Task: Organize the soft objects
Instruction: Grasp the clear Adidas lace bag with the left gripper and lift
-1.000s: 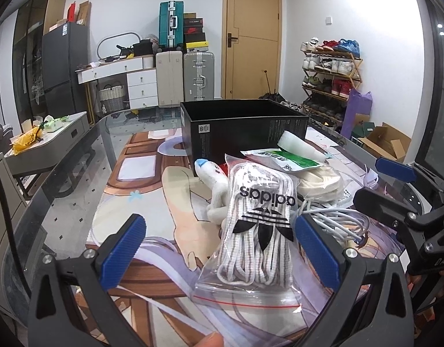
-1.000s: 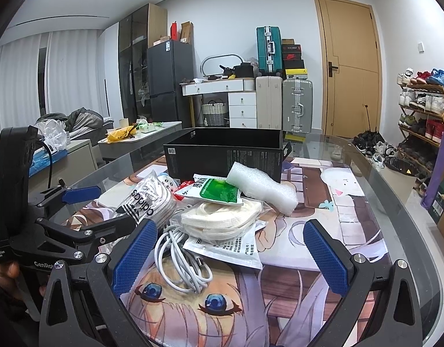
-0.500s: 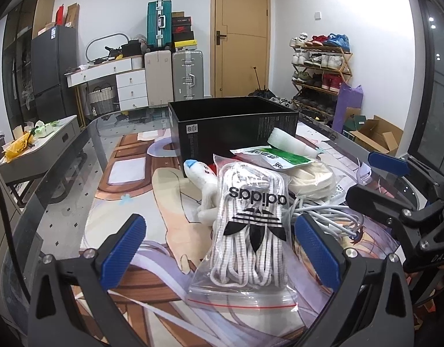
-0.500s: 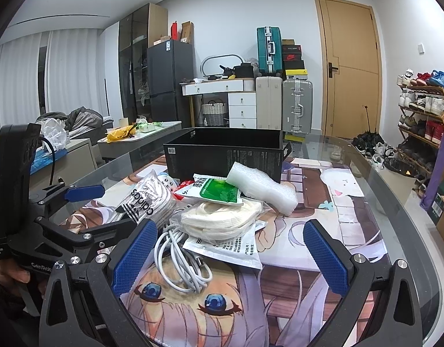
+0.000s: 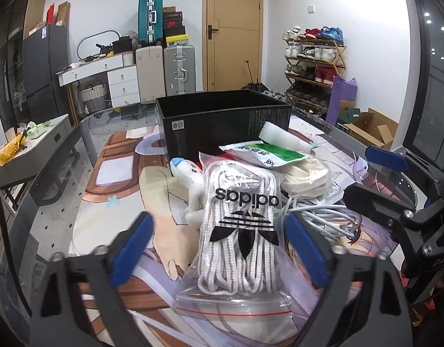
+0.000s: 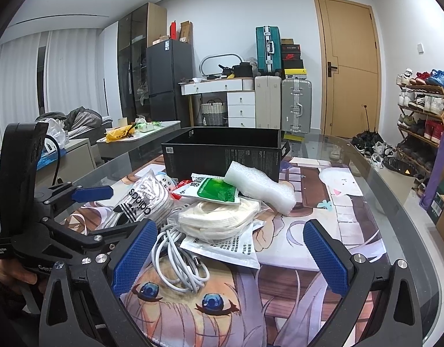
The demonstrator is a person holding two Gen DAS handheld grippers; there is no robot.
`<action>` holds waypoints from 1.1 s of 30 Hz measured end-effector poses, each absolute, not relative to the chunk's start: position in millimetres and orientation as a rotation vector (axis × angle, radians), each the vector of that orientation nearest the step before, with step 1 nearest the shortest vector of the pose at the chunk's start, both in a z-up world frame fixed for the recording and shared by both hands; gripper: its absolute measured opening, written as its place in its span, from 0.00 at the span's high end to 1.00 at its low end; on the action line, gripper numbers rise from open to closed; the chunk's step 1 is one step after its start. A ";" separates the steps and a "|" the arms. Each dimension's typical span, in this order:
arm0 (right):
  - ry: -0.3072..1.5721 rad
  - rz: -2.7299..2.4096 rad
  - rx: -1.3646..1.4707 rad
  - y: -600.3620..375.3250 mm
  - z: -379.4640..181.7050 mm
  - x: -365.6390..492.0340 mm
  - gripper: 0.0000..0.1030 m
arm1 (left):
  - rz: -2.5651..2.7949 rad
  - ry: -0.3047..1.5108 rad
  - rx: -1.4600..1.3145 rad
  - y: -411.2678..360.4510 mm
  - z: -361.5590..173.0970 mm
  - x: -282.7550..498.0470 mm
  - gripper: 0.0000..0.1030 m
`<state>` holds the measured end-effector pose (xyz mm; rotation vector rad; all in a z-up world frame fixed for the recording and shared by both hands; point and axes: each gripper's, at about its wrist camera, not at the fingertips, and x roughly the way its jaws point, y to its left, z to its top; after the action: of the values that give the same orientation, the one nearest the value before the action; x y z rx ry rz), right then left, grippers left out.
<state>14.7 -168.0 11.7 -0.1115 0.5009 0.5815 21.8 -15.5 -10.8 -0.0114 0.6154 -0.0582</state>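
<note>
1. Shoelace bag point(image 5: 242, 225), left wrist view: a clear zip bag of white laces with a black adidas mark lies on the counter point(image 5: 62, 202), directly ahead of the left gripper point(image 5: 219, 248) and between its two blue pads.
2. Left gripper: jaws spread wide, one pad on either side of the bag; whether the pads touch the plastic cannot be told.
3. Behind the bag lie a white plush toy point(image 5: 190, 185), a green-and-white packet point(image 5: 268, 153), a cream cloth stack point(image 5: 306, 176) and a coiled white cable point(image 5: 323, 219). A foam roll point(image 5: 282, 138) sits near the open black box point(image 5: 222, 121).
4. The right gripper point(image 5: 390, 185) shows at the right edge of this view, beside the cable.
5. Right wrist view: the right gripper point(image 6: 230, 251) is spread wide and holds nothing; the cable point(image 6: 178, 257) lies just inside its left pad.
6. The cloth stack point(image 6: 219, 217) rests on a flat white pouch point(image 6: 230, 248); the green packet point(image 6: 216, 190) lies on top and the foam roll point(image 6: 259, 185) beside it.
7. The shoelace bag point(image 6: 143, 199) lies left of the pile, next to the left gripper point(image 6: 106, 211).
8. The black box point(image 6: 225, 150) stands behind the pile.
</note>
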 end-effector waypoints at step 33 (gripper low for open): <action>0.746 0.637 -0.119 -137.8 28.0 55.4 0.00 | -0.073 0.577 -0.137 22.9 5.8 13.0 0.61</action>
<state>55.4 -137.8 28.0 -0.1193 0.7459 0.6365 13.0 22.9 5.8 -0.1371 0.5769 -0.0731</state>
